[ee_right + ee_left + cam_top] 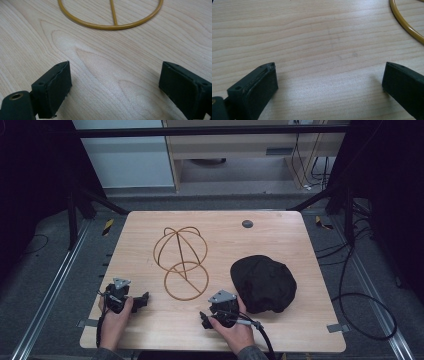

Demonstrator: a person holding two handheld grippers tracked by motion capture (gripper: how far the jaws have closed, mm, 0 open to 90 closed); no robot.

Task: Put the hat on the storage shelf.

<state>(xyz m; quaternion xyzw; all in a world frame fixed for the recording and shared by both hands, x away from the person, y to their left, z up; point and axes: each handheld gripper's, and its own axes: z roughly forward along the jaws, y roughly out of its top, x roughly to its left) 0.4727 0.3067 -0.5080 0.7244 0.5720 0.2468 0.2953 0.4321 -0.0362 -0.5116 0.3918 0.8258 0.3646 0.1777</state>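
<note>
Wire stand: a golden wire frame (181, 262) lies on the table at the centre of the high view, a domed cage of hoops towards the top and a flat ring with a cross bar towards the bottom.
Ring in the gripper views: its curve runs across the top of the right gripper view (110, 25) and cuts the upper right corner of the left gripper view (405, 25).
Black hat: a dark, rounded cloth hat (264, 283) rests right of centre, just beside the ring, not touching it.
Left gripper (142, 301): lower left of the high view, held in a hand, jaws spread wide over bare wood, nothing between them.
Right gripper (204, 318): lower centre, held in a hand, close to the hat's lower left edge; jaws wide apart, gripping nothing, ring ahead of them.
Table (280, 235): pale wood; a small dark round disc (247, 224) sits near its far edge.
</note>
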